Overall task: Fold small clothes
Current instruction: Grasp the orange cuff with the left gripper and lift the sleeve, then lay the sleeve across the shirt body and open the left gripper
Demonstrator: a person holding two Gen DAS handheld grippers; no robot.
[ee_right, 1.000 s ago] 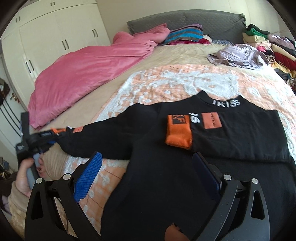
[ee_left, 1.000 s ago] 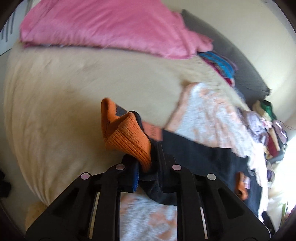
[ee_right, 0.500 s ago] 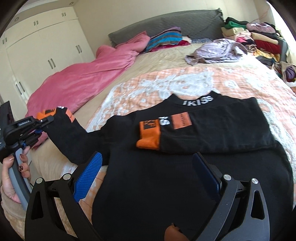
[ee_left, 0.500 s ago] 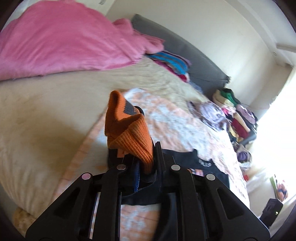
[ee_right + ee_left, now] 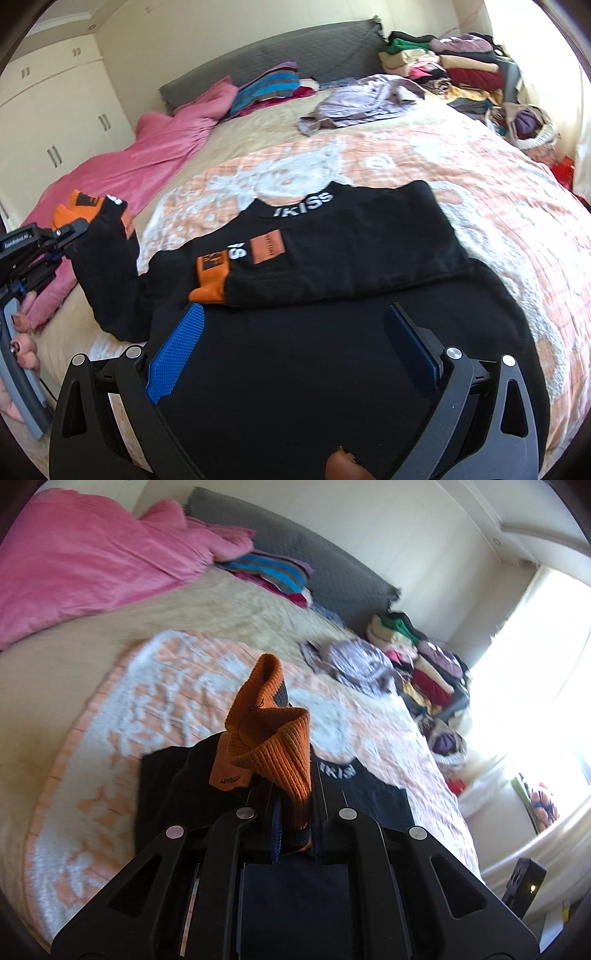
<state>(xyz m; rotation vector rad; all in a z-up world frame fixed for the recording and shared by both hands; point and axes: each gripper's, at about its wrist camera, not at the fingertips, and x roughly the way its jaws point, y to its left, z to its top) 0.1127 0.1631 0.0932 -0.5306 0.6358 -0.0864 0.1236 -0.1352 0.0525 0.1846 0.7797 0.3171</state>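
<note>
Right now we have the left gripper (image 5: 295, 805) clenched on the orange cuff (image 5: 271, 734) of one sleeve, lifted off the bed at the left edge of the right wrist view, while the black sweatshirt (image 5: 332, 332) lies flat on the peach bedspread (image 5: 498, 192) across the middle of that frame. Our right gripper (image 5: 295, 343) hangs over the sweatshirt's lower body, jaws spread and holding nothing. The other sleeve (image 5: 332, 266) is already folded across the chest. We judge the main risk to be drag: with nothing pinning the body, carrying the raised sleeve across could pull the shoulder along and disturb that folded sleeve. The ribbed cuff might also slip out if the sleeve pulls taut.
</note>
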